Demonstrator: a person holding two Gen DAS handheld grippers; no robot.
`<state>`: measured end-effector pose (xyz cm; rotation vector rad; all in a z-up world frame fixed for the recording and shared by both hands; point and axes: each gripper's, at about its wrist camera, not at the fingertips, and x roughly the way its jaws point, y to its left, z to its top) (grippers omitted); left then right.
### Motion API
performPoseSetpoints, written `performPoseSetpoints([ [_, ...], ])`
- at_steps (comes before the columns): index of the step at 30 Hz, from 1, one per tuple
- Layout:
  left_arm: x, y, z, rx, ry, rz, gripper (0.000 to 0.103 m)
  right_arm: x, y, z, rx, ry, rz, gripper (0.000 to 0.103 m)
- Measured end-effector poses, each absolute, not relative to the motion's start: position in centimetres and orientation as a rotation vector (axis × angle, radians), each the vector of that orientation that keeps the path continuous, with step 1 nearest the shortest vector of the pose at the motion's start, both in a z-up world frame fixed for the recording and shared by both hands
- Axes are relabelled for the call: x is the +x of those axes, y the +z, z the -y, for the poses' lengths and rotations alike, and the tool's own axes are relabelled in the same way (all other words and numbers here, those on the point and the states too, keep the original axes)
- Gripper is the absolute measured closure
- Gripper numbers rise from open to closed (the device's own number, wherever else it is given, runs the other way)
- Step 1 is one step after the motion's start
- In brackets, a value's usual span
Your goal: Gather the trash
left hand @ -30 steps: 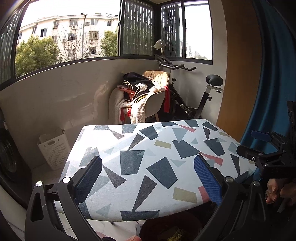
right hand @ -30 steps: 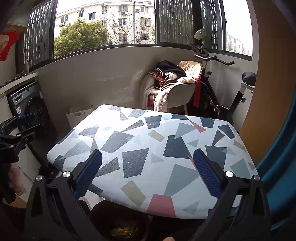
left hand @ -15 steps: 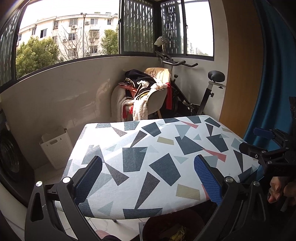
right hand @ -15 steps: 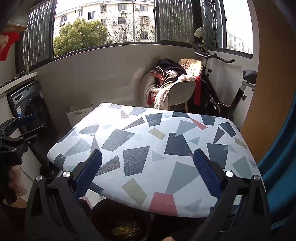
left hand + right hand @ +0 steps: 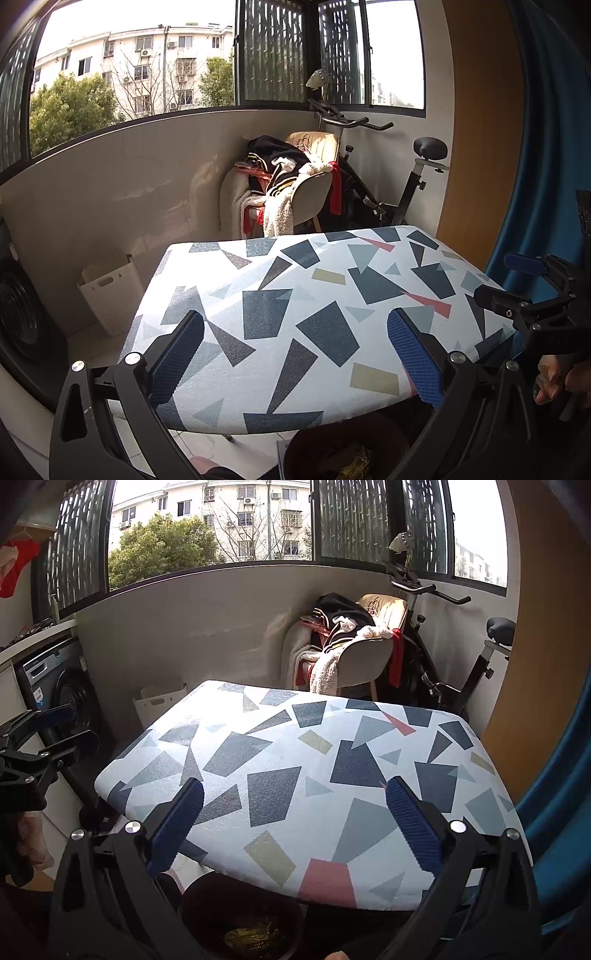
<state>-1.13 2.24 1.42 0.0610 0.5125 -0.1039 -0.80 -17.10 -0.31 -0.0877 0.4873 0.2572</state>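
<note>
Trash (image 5: 255, 939) in bin (image 5: 207, 897) half hidden under table (image 5: 295, 760); contents unclear.

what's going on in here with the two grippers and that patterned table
A person holds a hand-held gripper in each hand above the patterned table. The left hand-held gripper and the right hand-held gripper are both open and empty. A dark bin below the table's near edge has some yellowish trash in it.

A patterned table (image 5: 295, 314) fills the middle; a clothes-heaped chair (image 5: 291, 192) and exercise bike (image 5: 388, 177) stand behind it, a white basket (image 5: 110, 291) at left.
</note>
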Motion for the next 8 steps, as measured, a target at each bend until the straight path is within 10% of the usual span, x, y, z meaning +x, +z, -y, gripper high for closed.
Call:
performPoseSetpoints([
  [8,-0.93,1.01,-2.44,0.054,-0.099,-0.533,0.006,-0.58,-0.49,17.14,-0.084,0.254,-0.499,0.006],
])
